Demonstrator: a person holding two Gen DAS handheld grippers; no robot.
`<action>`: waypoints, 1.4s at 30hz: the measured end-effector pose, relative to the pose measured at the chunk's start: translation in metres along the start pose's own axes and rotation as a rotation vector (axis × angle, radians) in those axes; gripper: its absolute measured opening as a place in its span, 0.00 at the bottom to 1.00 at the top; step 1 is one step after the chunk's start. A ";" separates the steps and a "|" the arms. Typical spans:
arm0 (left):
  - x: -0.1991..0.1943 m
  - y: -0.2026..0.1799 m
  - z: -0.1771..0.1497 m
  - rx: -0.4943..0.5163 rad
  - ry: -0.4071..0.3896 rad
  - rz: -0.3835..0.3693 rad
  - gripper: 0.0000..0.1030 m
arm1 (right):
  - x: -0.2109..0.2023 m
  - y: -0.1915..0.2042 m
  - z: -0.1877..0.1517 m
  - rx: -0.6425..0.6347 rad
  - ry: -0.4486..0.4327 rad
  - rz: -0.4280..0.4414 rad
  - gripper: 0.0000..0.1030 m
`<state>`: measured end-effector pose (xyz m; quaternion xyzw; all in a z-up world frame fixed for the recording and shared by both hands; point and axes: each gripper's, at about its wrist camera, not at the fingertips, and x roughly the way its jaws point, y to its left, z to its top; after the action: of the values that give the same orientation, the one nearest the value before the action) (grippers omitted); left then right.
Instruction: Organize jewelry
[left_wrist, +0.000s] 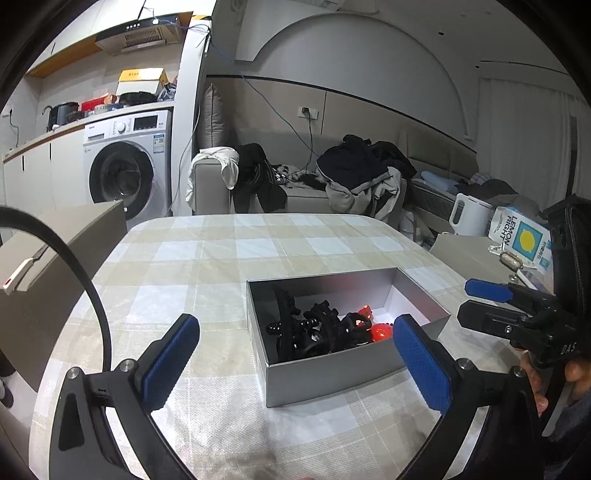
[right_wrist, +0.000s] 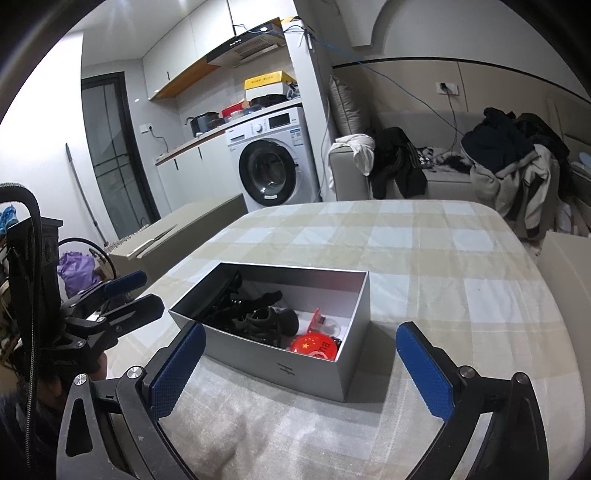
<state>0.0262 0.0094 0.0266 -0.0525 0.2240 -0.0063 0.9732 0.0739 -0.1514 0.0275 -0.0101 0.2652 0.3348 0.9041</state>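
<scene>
An open silver box (left_wrist: 332, 373) (right_wrist: 273, 363) stands on the checked tablecloth. It holds a heap of black hair clips and bands (left_wrist: 317, 330) (right_wrist: 255, 317) and red pieces (left_wrist: 380, 331) (right_wrist: 314, 345). My left gripper (left_wrist: 295, 354) is open and empty, just in front of the box. My right gripper (right_wrist: 299, 356) is open and empty, with the box's near wall between its fingers. Each gripper also shows in the other's view, the right gripper (left_wrist: 476, 302) at the right and the left gripper (right_wrist: 144, 291) at the left.
The table (left_wrist: 229, 258) (right_wrist: 443, 266) has rounded corners. A beige cabinet (left_wrist: 44, 266) stands at its left. A side surface at the right holds a white kettle (left_wrist: 469, 214) and a lemon carton (left_wrist: 521, 236). A sofa with clothes (left_wrist: 354, 173) and a washing machine (right_wrist: 273, 158) lie behind.
</scene>
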 end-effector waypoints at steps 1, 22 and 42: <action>-0.001 -0.001 -0.001 0.002 -0.001 0.002 0.99 | 0.000 0.000 -0.001 -0.004 -0.003 0.000 1.00; 0.000 0.002 -0.008 -0.005 -0.006 -0.010 0.99 | -0.003 0.002 -0.011 -0.018 -0.080 0.009 1.00; 0.002 -0.002 -0.008 0.009 0.000 0.007 0.99 | -0.011 -0.001 -0.011 -0.005 -0.117 0.003 1.00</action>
<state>0.0243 0.0068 0.0184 -0.0473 0.2244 -0.0039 0.9734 0.0626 -0.1606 0.0230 0.0077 0.2114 0.3368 0.9175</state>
